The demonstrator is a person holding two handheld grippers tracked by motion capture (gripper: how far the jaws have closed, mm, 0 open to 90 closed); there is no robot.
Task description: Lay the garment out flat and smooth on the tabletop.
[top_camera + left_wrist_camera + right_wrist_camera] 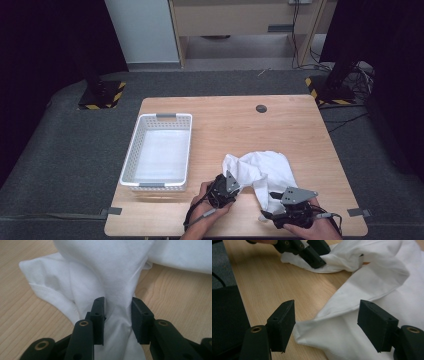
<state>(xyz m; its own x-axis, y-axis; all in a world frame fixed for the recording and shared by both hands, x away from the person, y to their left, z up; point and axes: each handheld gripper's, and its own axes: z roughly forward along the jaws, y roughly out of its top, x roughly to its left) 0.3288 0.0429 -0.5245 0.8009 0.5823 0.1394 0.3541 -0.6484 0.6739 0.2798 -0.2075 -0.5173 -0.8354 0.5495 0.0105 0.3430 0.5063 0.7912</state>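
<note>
Near edge: left gripper [117, 315] clamps a bunched fold of white cloth [265, 172]; right gripper [327, 325], jaws spread, straddles its corner. Cloth lies right of white basket [131, 150] on table [225, 120].

Wooden table [300, 140] with a dark round grommet [261, 108] near its far edge. White slotted basket [131, 159] at the table's left side. Grey carpet [55, 150] surrounds; two hazard-striped stand bases [102, 95] behind.
</note>
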